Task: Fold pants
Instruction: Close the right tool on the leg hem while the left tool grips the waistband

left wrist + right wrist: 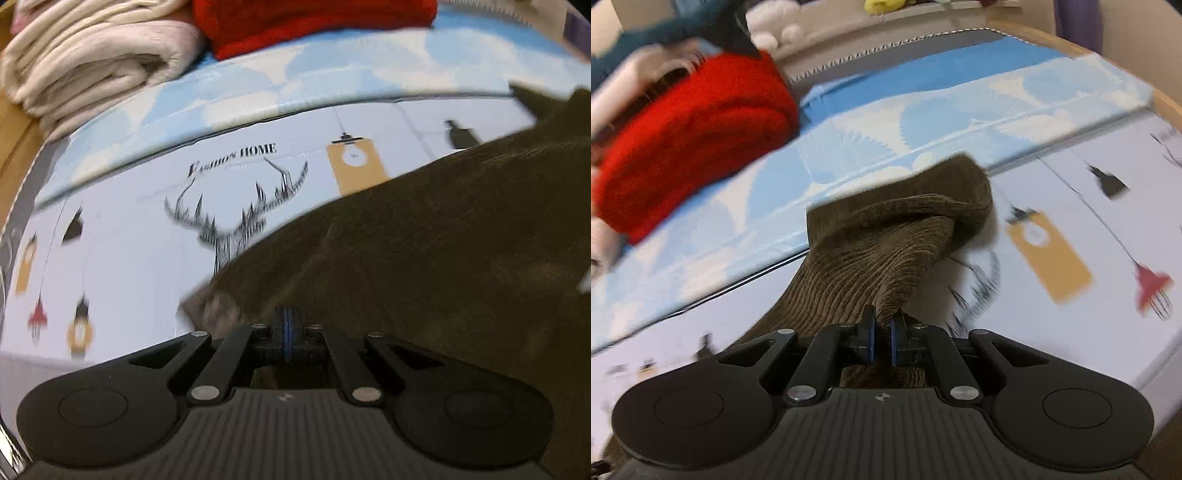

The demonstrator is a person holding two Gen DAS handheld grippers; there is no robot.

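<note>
The brown corduroy pants (424, 240) lie spread on the printed table cover, filling the right half of the left wrist view. My left gripper (286, 325) has its jaws closed together at the pants' near edge, pinching the fabric. In the right wrist view a bunched fold of the pants (897, 225) rises from my right gripper (882, 325), which is shut on the corduroy with cloth between its blue pads. Both views are blurred by motion.
A folded red garment (314, 22) (687, 140) and a folded cream blanket (92, 62) sit at the back on the blue-and-white cloth (923, 110). The white cover with the deer print (229, 218) lies under the pants. The wooden table edge (1167, 99) runs at far right.
</note>
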